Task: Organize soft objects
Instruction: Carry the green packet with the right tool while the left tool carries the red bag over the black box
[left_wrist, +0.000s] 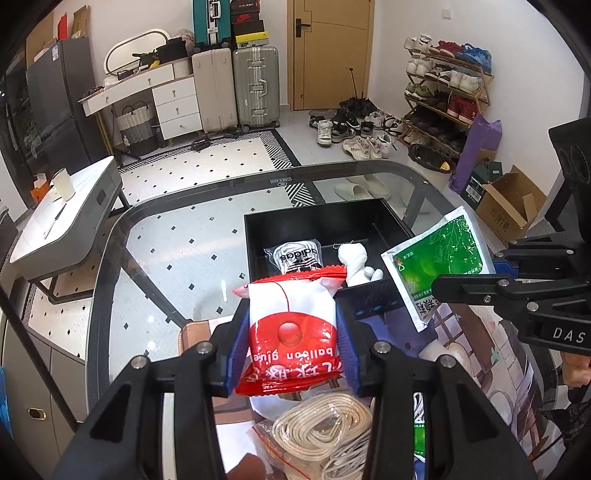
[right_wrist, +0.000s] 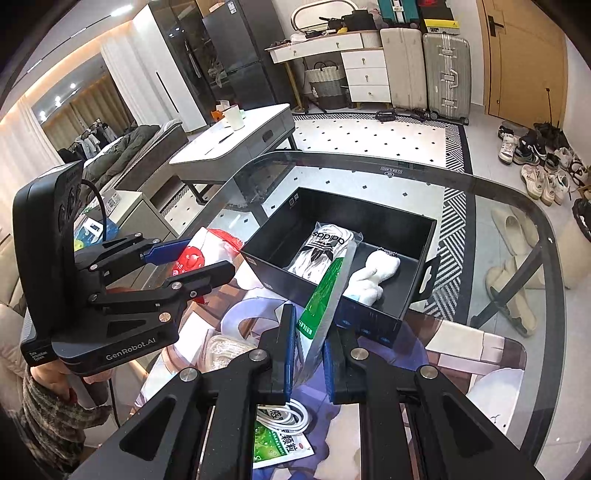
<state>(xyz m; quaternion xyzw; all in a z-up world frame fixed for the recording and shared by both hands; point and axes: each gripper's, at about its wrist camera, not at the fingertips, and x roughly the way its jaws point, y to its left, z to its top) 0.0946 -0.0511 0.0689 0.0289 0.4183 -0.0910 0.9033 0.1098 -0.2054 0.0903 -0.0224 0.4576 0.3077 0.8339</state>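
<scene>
My left gripper (left_wrist: 291, 347) is shut on a red and white "balloon glue" packet (left_wrist: 291, 325), held above the printed mat. My right gripper (right_wrist: 310, 354) is shut on a green and white sachet (right_wrist: 325, 295), seen edge-on here; the left wrist view shows its green face (left_wrist: 439, 258) at the right. Just beyond both stands a black open box (left_wrist: 258, 236) on the glass table. Inside it lie a bagged white Adidas item (left_wrist: 295, 254) and a white plush toy (left_wrist: 356, 264). Both held packets hang near the box's front wall (right_wrist: 369, 321).
A bag of coiled white cord (left_wrist: 325, 432) and another green sachet (right_wrist: 277, 443) lie on the printed mat (right_wrist: 461, 354) below the grippers. A white cable (right_wrist: 288, 417) lies there too. The glass table edge (left_wrist: 110, 236) curves round at the left. A person's hand (right_wrist: 55, 376) holds the left gripper.
</scene>
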